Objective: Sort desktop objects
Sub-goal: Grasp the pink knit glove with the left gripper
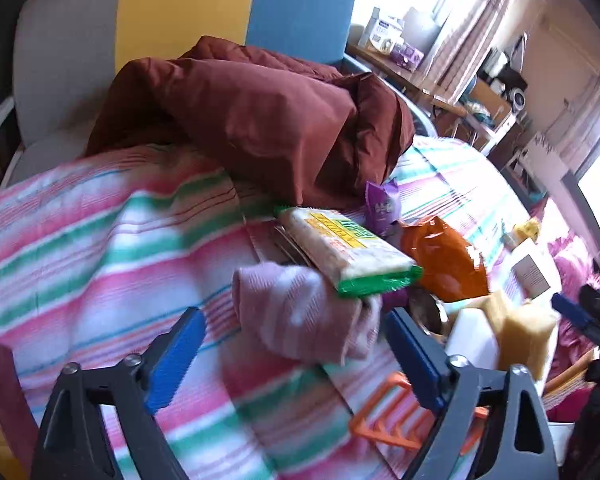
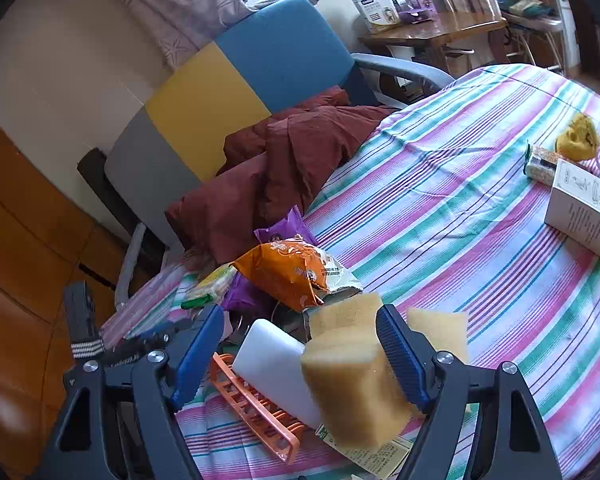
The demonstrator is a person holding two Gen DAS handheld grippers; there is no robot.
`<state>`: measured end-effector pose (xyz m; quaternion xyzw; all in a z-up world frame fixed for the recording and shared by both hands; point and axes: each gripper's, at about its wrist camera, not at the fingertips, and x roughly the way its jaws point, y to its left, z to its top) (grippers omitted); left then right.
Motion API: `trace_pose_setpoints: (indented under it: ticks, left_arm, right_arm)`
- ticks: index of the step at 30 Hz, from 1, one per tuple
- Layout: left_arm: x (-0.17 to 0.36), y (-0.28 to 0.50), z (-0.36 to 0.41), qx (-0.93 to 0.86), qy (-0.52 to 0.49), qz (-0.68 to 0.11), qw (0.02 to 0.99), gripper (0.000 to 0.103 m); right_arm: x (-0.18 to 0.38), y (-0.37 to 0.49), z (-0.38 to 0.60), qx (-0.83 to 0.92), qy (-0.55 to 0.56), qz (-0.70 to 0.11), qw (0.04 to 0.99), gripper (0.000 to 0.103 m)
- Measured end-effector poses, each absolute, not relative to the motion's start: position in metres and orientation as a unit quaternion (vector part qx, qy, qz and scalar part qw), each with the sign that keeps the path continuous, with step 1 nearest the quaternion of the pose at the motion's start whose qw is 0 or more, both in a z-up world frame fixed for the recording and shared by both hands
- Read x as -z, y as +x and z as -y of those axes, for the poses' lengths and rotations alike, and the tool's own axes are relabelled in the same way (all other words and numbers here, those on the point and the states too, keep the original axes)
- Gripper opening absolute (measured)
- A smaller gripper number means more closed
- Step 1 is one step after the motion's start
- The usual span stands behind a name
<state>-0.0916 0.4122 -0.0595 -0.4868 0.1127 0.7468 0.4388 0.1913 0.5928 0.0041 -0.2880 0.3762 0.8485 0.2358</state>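
Yellow foam: a sponge [image 2: 352,392] stands among the clutter at the near edge of the striped table [image 2: 460,208], beside a white block [image 2: 276,364] and an orange rack [image 2: 256,412]. The right gripper [image 2: 300,356] stands open around it; the right-hand pad appears to touch the sponge, the left-hand pad stands clear, so nothing is clamped yet. Likely light, soft and springy: best taken across its broad flat sides, squeezed gently. The left gripper [image 1: 296,356] gapes at its widest over a pink cloth [image 1: 300,312], empty. The cloth looks limp and should be pinched at a bunched fold. A wafer pack [image 1: 348,256] lies partly on it and may slide.
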Motion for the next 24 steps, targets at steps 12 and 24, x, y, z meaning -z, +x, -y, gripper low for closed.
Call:
trace_pose_setpoints:
  ticks: [12, 24]
  left_arm:
    - [0.077, -0.092, -0.429, -0.736, -0.476, -0.128, 0.465, 0.062]
    - [0.060, -0.057, -0.370, -0.749, -0.477, -0.118, 0.444, 0.051]
  right_arm:
    - [-0.004, 0.189, -0.594, -0.851, -0.289, -0.367, 0.238, 0.080]
    - [-0.004, 0.180, -0.585, -0.860, -0.302, -0.348, 0.218, 0.080]
